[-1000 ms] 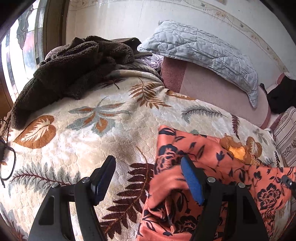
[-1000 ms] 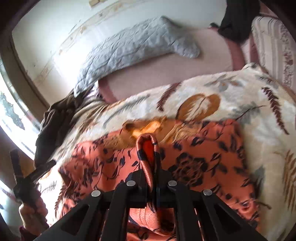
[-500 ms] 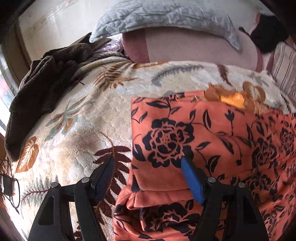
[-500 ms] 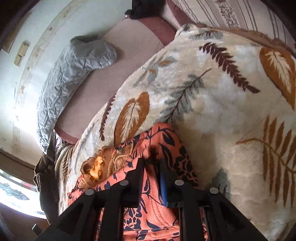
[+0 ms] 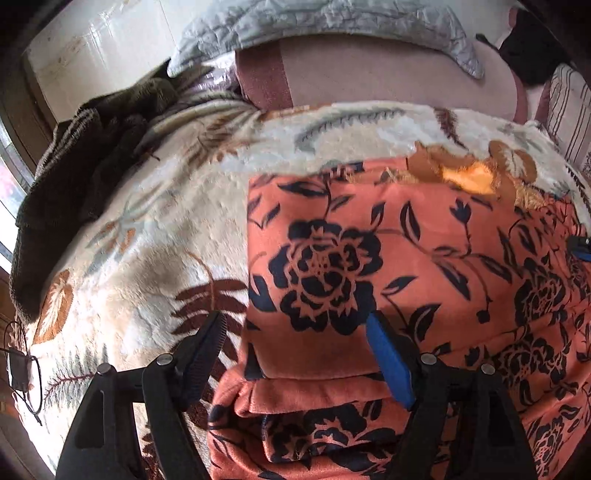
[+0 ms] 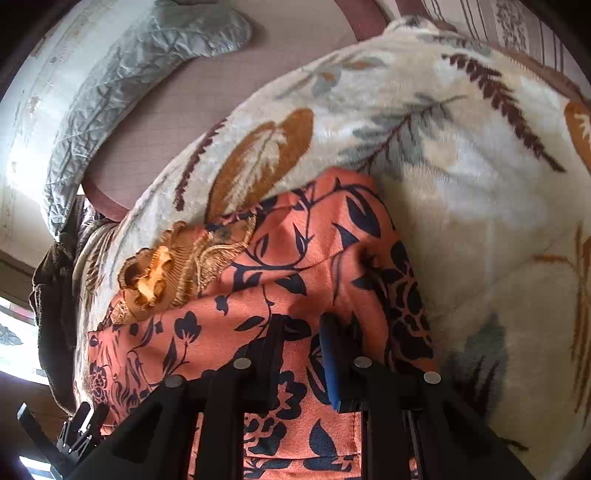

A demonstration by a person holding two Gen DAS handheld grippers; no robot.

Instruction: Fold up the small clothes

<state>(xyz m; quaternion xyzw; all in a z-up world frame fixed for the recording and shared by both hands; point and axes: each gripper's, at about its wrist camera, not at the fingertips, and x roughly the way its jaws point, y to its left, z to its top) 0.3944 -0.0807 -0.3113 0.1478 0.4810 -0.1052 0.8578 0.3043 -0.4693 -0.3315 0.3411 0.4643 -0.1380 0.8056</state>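
Note:
An orange garment with dark flowers (image 5: 424, 258) lies folded flat on the cream leaf-patterned blanket (image 5: 147, 258), with a doubled edge nearest me. My left gripper (image 5: 295, 321) hovers over its left edge with its jaws opening wide. One finger is over the blanket, the blue-padded one over the cloth, and nothing is pinched. My right gripper (image 6: 301, 321) stands low over the garment's (image 6: 295, 258) right end. Its fingers are a narrow gap apart, and the cloth lies flat under them. A yellow-brown frilled piece (image 6: 155, 277) shows at the garment's far edge.
A brown fleece (image 5: 85, 177) is heaped at the blanket's far left. A grey quilted pillow (image 5: 332, 22) lies along the wall on a pink sheet. A striped cushion (image 5: 569, 110) is at the right. Glasses and a cord (image 5: 18, 369) lie at the left edge.
The right gripper carried a pinched fold across, came down and let it go. The garment, bunched a second ago, now lies flat. The left gripper sank towards the cloth.

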